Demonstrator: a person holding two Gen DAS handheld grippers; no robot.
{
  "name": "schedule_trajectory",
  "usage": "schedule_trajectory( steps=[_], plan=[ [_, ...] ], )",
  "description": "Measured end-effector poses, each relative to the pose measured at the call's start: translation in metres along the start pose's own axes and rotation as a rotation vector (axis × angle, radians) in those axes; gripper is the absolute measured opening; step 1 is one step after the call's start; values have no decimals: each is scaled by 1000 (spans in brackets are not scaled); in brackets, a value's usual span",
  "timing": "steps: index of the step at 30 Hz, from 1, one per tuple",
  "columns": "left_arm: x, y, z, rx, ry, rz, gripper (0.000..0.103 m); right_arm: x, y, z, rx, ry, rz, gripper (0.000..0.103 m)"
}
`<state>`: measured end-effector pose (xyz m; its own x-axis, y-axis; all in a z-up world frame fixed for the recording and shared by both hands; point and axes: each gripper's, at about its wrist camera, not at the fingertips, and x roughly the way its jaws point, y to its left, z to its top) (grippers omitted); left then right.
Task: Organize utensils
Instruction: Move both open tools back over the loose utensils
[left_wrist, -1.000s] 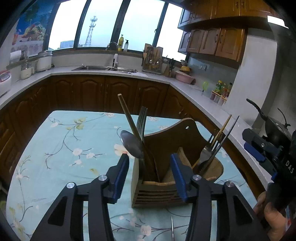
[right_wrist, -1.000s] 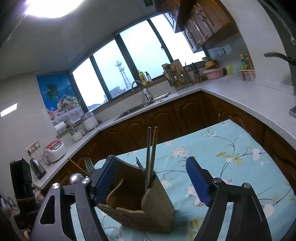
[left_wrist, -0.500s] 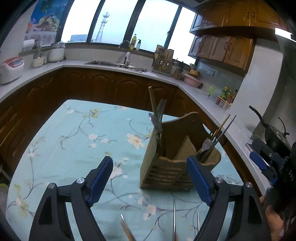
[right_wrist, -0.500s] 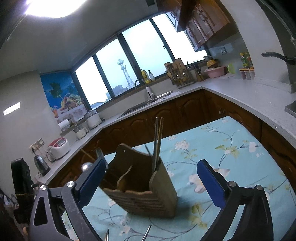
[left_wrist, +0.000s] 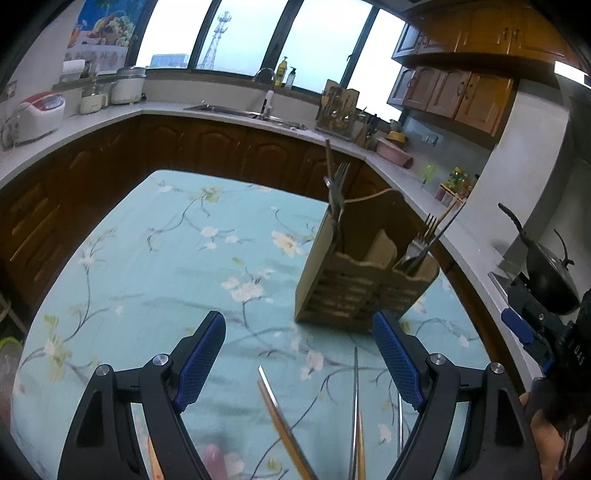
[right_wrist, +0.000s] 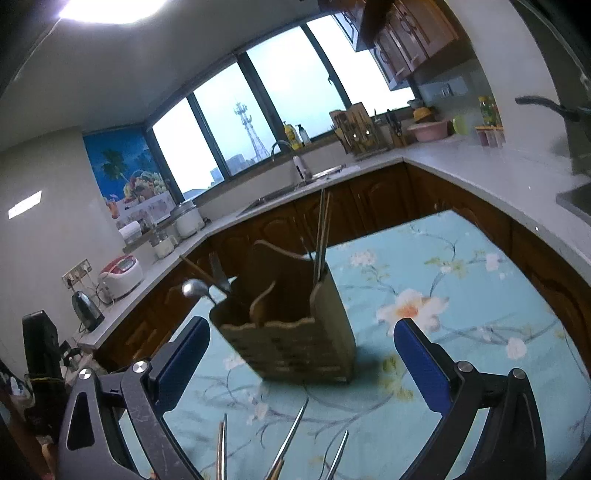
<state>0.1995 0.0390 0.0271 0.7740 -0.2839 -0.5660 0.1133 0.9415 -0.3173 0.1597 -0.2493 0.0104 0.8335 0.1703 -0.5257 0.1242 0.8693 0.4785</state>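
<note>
Left wrist view, nearest first: the left gripper is spread wide with nothing between its blue pads, poised above the floral tablecloth on the near side of the wooden utensil holder. Directly beneath it, just short of the holder, several loose chopsticks lie flat on the cloth, pointing roughly towards the holder; their exact count cannot be fixed, as their near ends run out of frame. The right wrist view shows the right gripper likewise wide apart and empty, on the holder's near side, with the same loose sticks under it. Farther on, the holder stands upright. Its left compartment contains a fork, a spoon and a wooden handle; its right compartment contains forks and chopsticks; the middle compartment's contents cannot be determined. Assessment: partly complete. Sorted items are in place; the loose chopsticks in front of the holder remain to be collected.
</note>
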Motion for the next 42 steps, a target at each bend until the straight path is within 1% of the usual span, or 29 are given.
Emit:
schedule_trajectory(
  steps=[4, 10, 17, 23, 32, 42],
  plan=[
    [-12, 9, -8, -28, 16, 7, 82, -7, 0, -13, 2, 27, -8, 101],
    [-27, 12, -21, -26, 35, 23, 82, -14, 2, -31, 5, 72, -12, 101],
    [-38, 20, -34, -50, 63, 43, 82, -18, 2, -45, 2, 103, -24, 101],
    [-45, 20, -42, -39, 80, 53, 82, -23, 2, -54, -12, 121, -40, 101],
    [-35, 13, -53, 13, 123, 82, 82, -25, -1, -68, -22, 152, -64, 101],
    [-13, 13, -51, 30, 172, 93, 82, -13, -3, -77, -34, 200, -80, 101]
  ],
)
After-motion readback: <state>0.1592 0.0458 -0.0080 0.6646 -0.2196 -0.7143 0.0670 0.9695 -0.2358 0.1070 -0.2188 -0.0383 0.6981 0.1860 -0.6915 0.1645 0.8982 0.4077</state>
